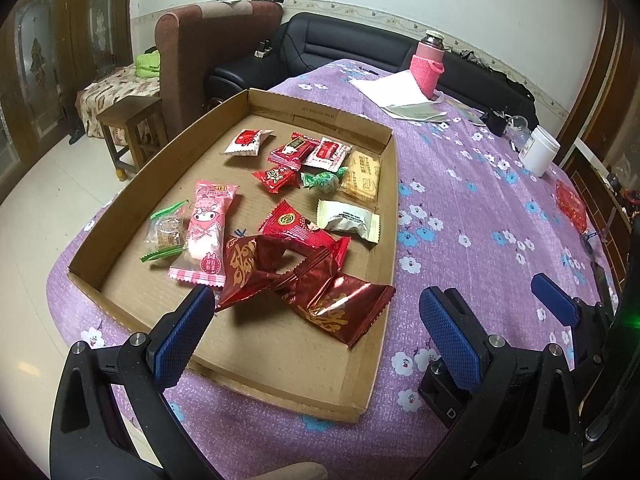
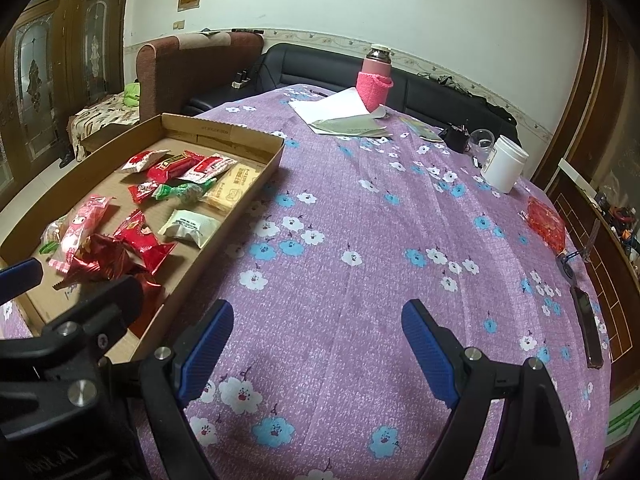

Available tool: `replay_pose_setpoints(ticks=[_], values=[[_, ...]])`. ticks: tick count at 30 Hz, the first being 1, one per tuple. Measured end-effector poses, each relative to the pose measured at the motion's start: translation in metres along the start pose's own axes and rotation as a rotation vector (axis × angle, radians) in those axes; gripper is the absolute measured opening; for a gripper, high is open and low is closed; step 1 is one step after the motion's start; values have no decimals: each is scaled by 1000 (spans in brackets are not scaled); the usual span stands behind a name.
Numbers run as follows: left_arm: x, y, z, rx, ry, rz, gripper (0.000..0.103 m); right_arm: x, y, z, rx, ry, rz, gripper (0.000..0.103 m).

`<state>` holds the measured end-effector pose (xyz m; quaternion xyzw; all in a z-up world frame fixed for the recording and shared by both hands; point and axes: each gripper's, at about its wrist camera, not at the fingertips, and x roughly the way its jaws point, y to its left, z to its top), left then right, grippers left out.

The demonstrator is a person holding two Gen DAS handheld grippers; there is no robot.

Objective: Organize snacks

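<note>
About a dozen wrapped snacks lie loose in the cardboard tray, which I take as my landmark, and none of them is in my grasp: my left gripper hangs spread wide over the tray's near end, and my right gripper stands equally released over bare purple cloth of the surface just off the tray's right wall. Nearest my left gripper, the dark red foil packets are heaped and overlapping, some crumpled. My worry is that closing there would pinch two wrappers at once, or catch only a slippery foil edge that slides out as I lift. The pink packet and the clear green-edged one sit touching each other toward the tray's left wall, so a careless approach could nudge one while taking the other. The tray is light and shallow, I judge; pressing a finger on its wall could tip or shove it along the cloth. Well beyond the tray's right wall a lone red packet lies near the surface's edge and could be knocked off.
</note>
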<state>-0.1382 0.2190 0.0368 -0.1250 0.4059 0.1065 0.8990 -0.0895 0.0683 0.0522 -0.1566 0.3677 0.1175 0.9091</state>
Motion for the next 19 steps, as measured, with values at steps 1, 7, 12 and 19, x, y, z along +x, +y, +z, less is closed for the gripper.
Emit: replay_pose_setpoints(ticks=[1, 7, 12, 19], values=[[0, 0, 0, 0, -1, 1, 103, 0, 1, -1, -1, 0, 0, 88], [-1, 0, -1, 0, -12, -1, 103, -1, 3, -3, -5, 1, 3, 88], [-2, 2, -2, -14, -10, -18, 103, -1, 4, -3, -5, 2, 4, 88], [-4, 0, 1, -6, 2, -17, 103, 2, -2, -2, 11, 15, 26, 88]])
